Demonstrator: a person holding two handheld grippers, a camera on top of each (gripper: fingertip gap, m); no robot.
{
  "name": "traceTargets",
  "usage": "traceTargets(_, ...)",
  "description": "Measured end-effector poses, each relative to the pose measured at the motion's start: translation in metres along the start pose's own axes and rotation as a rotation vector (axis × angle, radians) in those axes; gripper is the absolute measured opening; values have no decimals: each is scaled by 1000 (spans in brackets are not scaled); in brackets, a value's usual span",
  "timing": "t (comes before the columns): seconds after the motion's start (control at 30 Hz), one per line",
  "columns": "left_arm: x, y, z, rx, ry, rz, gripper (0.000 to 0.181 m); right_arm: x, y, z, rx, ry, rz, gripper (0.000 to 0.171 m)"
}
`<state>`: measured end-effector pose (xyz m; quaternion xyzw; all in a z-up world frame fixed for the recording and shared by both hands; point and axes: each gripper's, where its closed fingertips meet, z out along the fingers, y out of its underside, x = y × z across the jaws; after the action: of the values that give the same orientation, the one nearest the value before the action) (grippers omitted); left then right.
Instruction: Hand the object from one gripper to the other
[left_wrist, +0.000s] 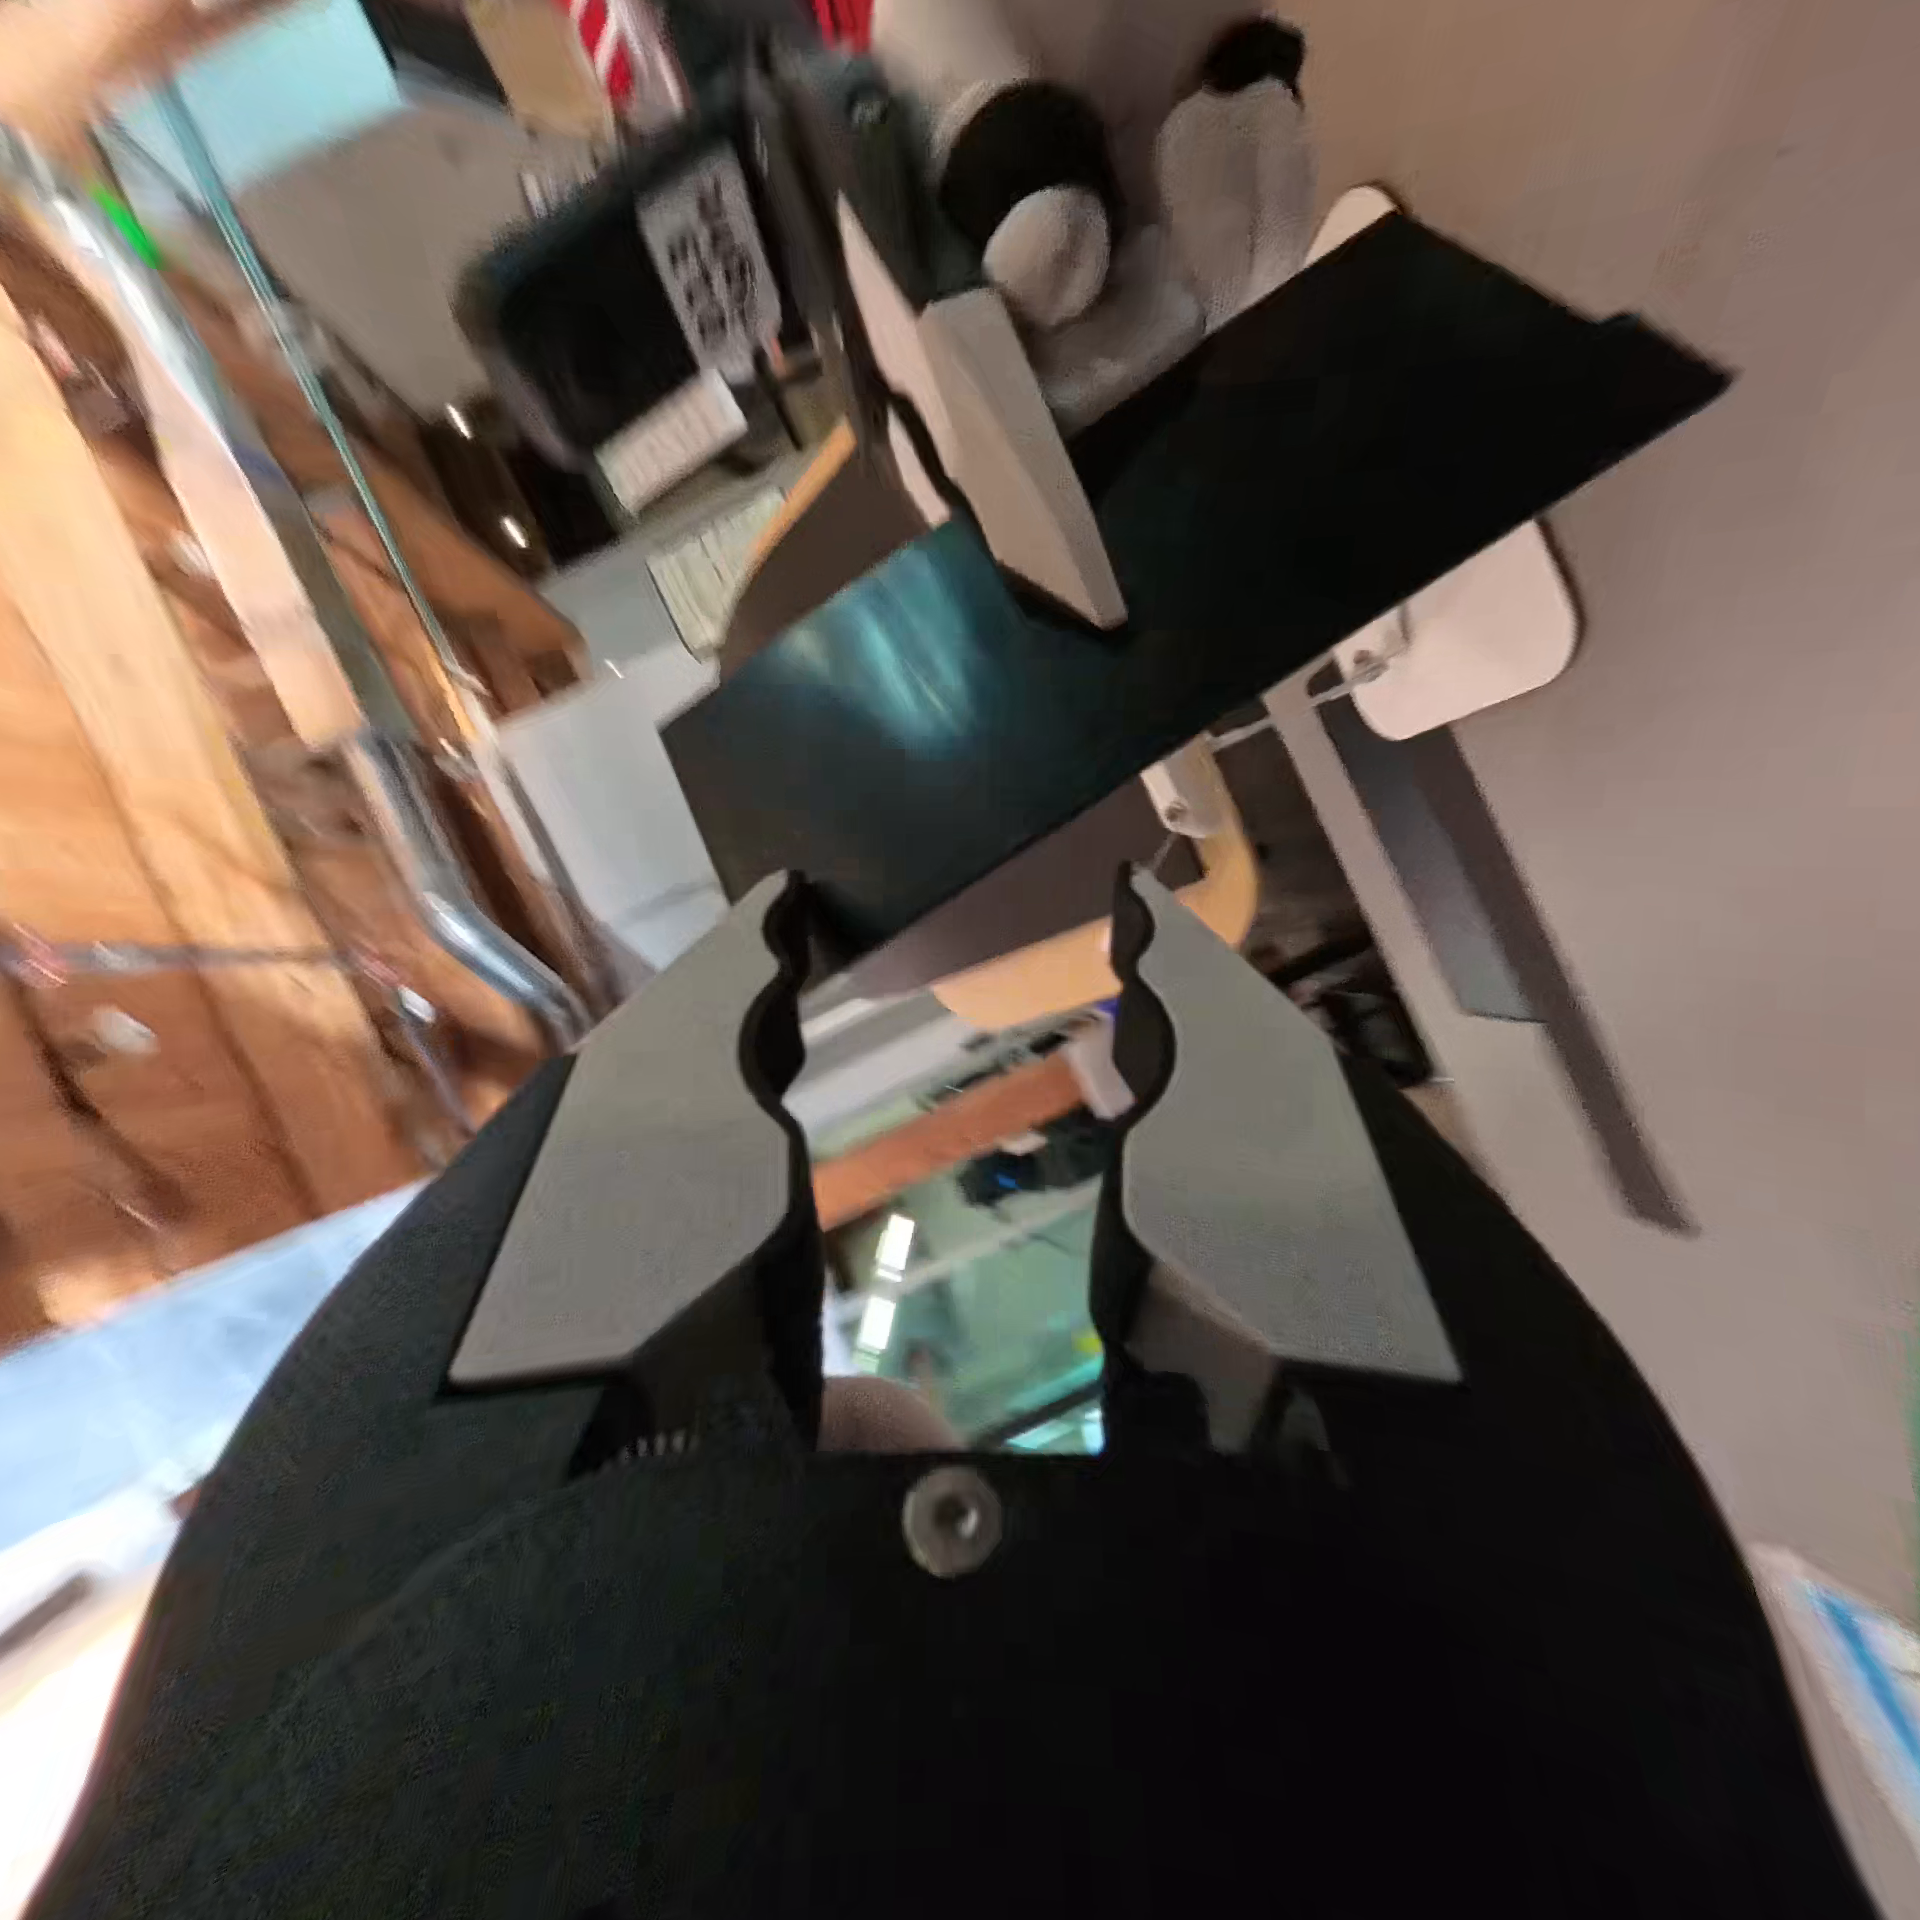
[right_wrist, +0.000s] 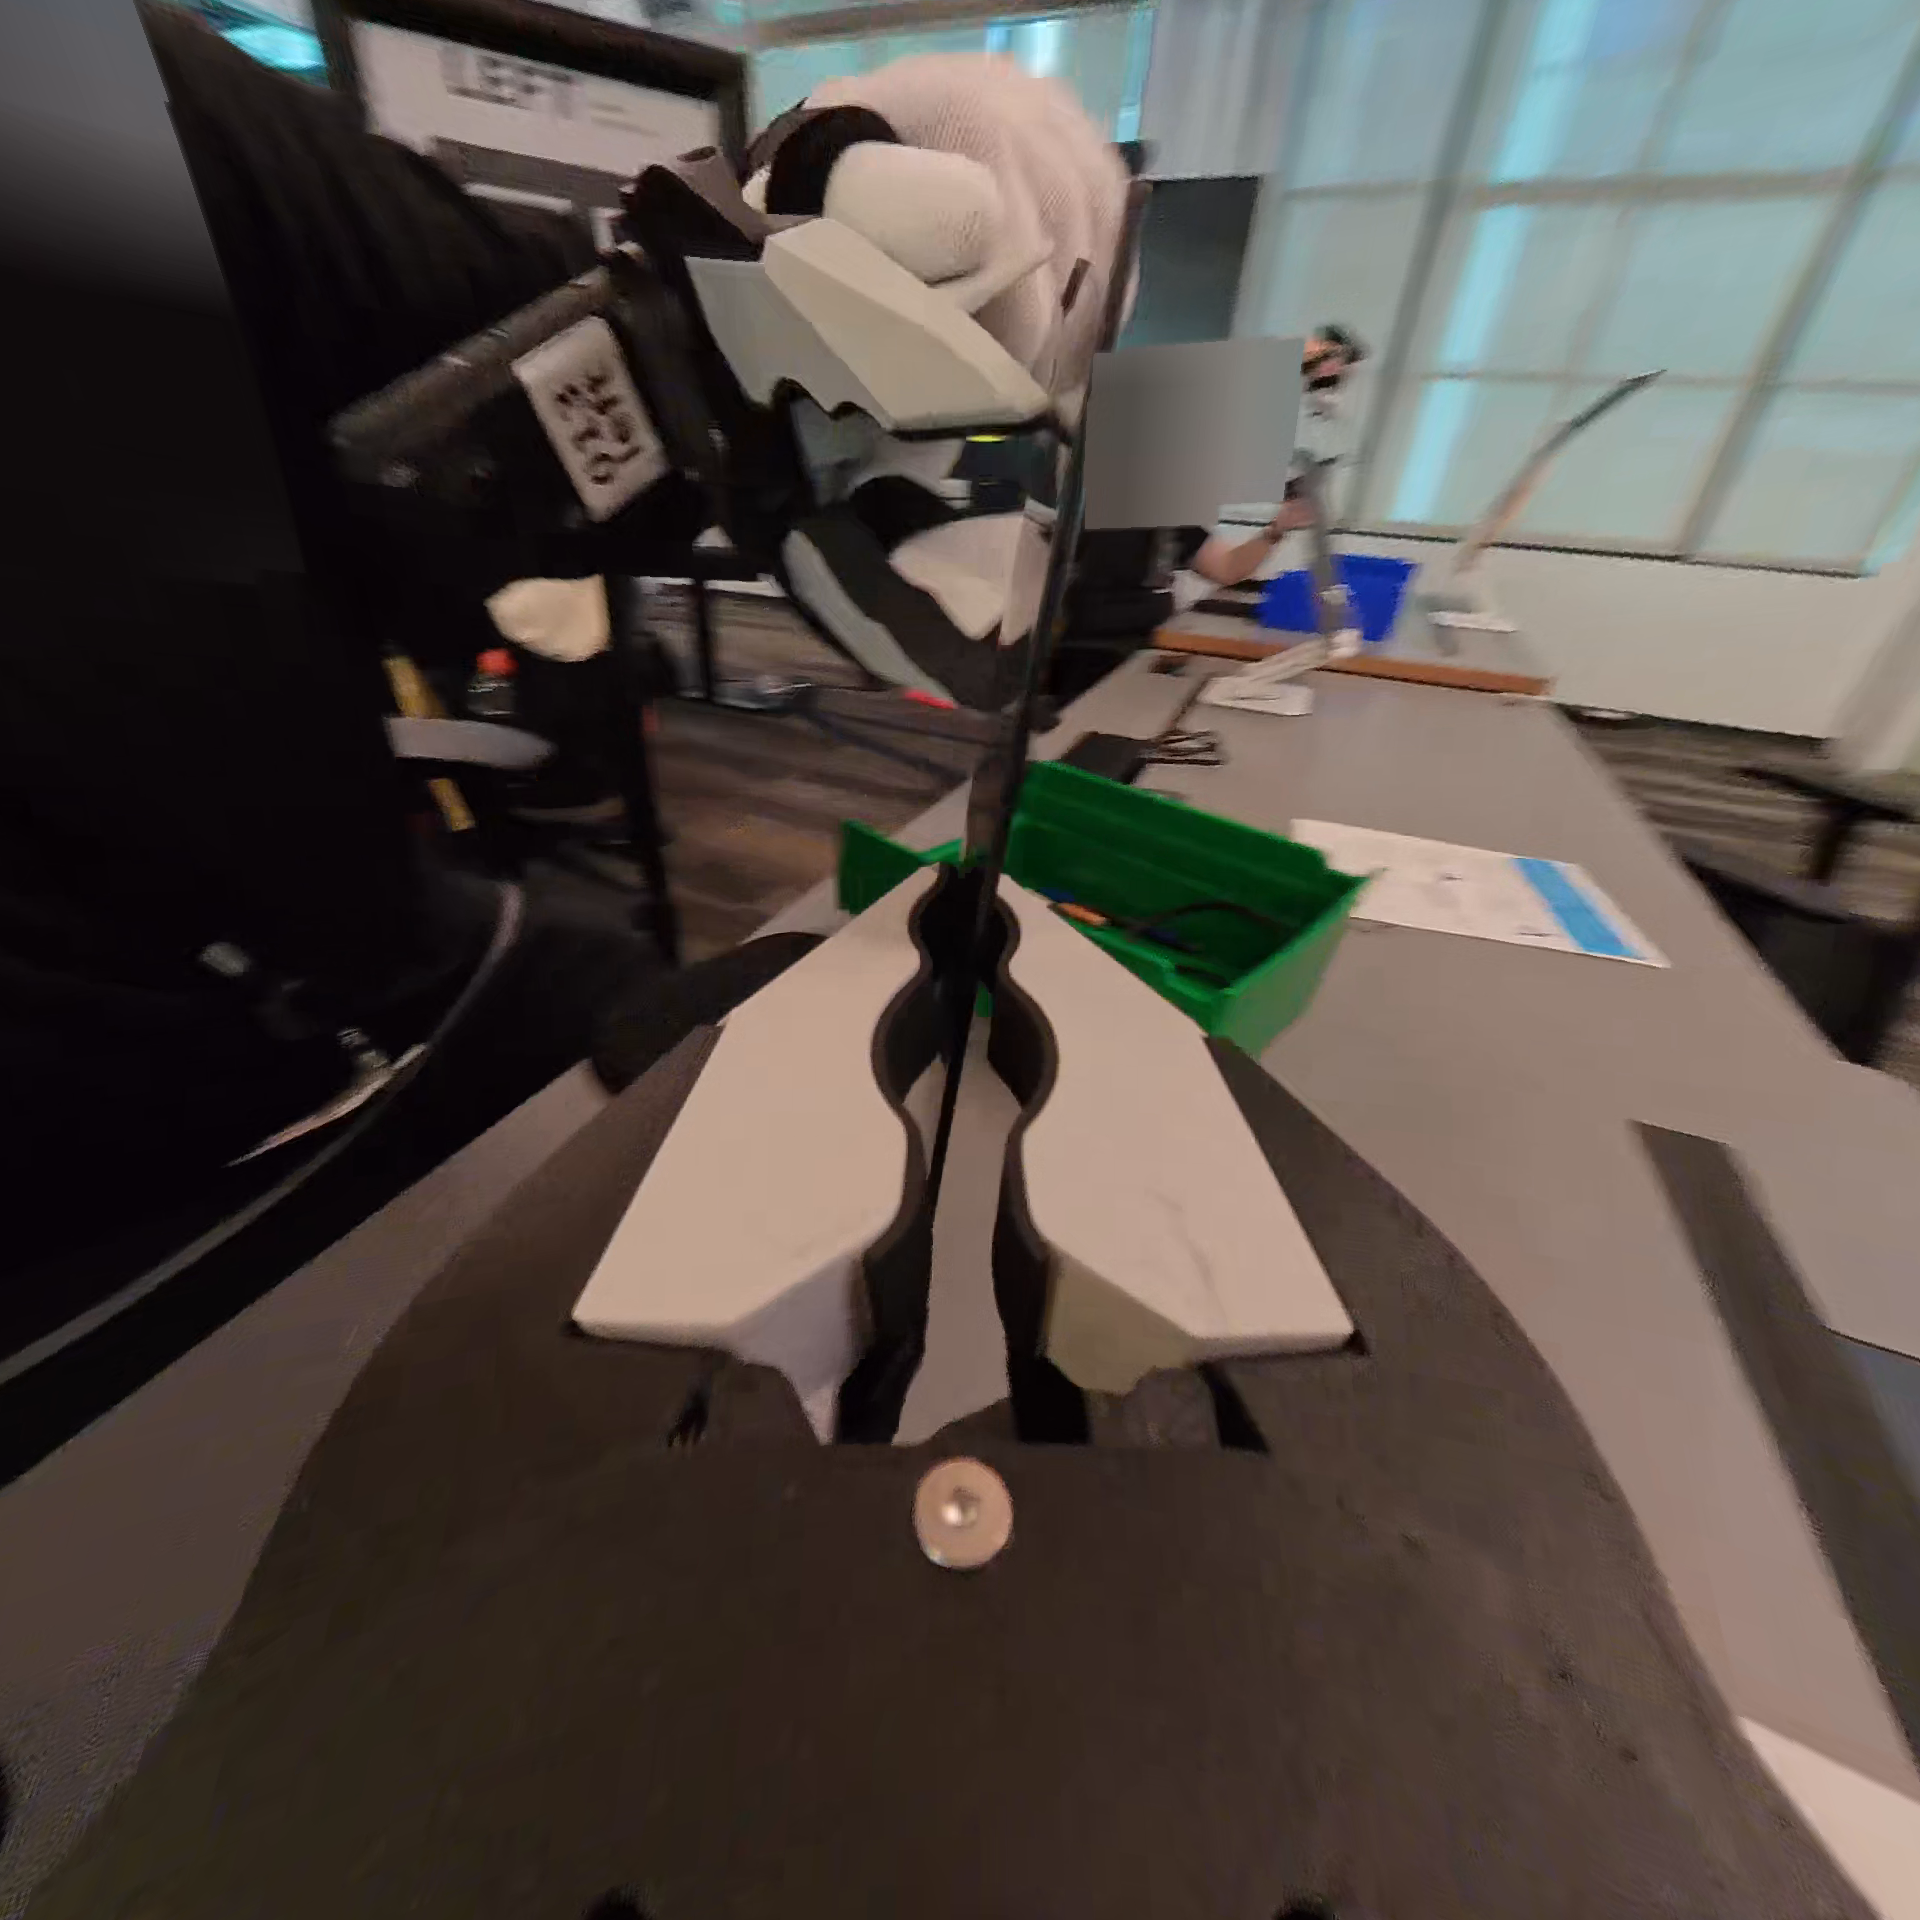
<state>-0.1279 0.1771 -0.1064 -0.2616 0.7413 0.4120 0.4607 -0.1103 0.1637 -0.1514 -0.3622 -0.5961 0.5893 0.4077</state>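
Right wrist view: right gripper (right_wrist: 961, 997) clamped on thin black panel (right_wrist: 1023, 665), held edge-on above desk (right_wrist: 1455, 1091). Left gripper (left_wrist: 961, 997) spread wide, empty, panel (left_wrist: 1195, 582) just ahead. Handover pending: left grasp and right release remain.

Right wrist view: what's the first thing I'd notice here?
A thin black plate stands edge-on right in the middle, pinched between the fingers of the right gripper. Above it, at the top, is a hand in a white glove. Behind, a bright green bin sits on the grey table.
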Motion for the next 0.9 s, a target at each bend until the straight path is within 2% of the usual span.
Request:
traceTargets(0.1, 3, 16, 0, -45, 36, -313, 62, 18, -9, -12, 6, 142, -67, 0)
traceTargets(0.17, 9, 18, -1, -36, 94, -627, 66, 13, -14, -16, 0, 166, -166, 0)
traceTargets(0.23, 5, 14, -5, 36, 129, -969, 69, 18, -15, -21, -46, 238, -242, 0)
traceTargets(0.33, -9, 9, -12, 207, 211, -1441, 70, 27, 2, -25, -242, 343, -377, 0)
traceTargets(0.37, -14, 8, -13, 263, 261, -1598, 63, 28, 5, -25, -299, 368, -418, 0)
traceTargets(0.43, -13, 0, -12, 358, 410, -1854, 63, 38, 4, -27, -395, 467, -539, 0)
traceTargets(0.47, -6, -2, -10, 364, 486, -1931, 72, 44, 2, -28, -463, 529, -625, 0)
traceTargets(0.57, 11, 7, -9, 443, 586, -2172, 77, 60, -7, -32, -661, 708, -875, 0)
traceTargets(0.67, 23, 26, -14, 552, 653, -2428, 88, 67, -20, -16, -720, 812, -1064, 0)
traceTargets(0.73, 30, 40, -19, 604, 599, -2547, 84, 74, -17, 0, -754, 847, -1159, 0)
traceTargets(0.8, 37, 39, -25, 629, 606, -2584, 81, 82, -7, 16, -791, 876, -1237, 0)
traceTargets(0.83, 40, 38, -27, 622, 577, -2585, 73, 87, -5, 23, -794, 918, -1279, 0)
traceTargets(0.9, 49, 36, -27, 586, 544, -2585, 54, 89, 8, 40, -793, 898, -1311, 0)
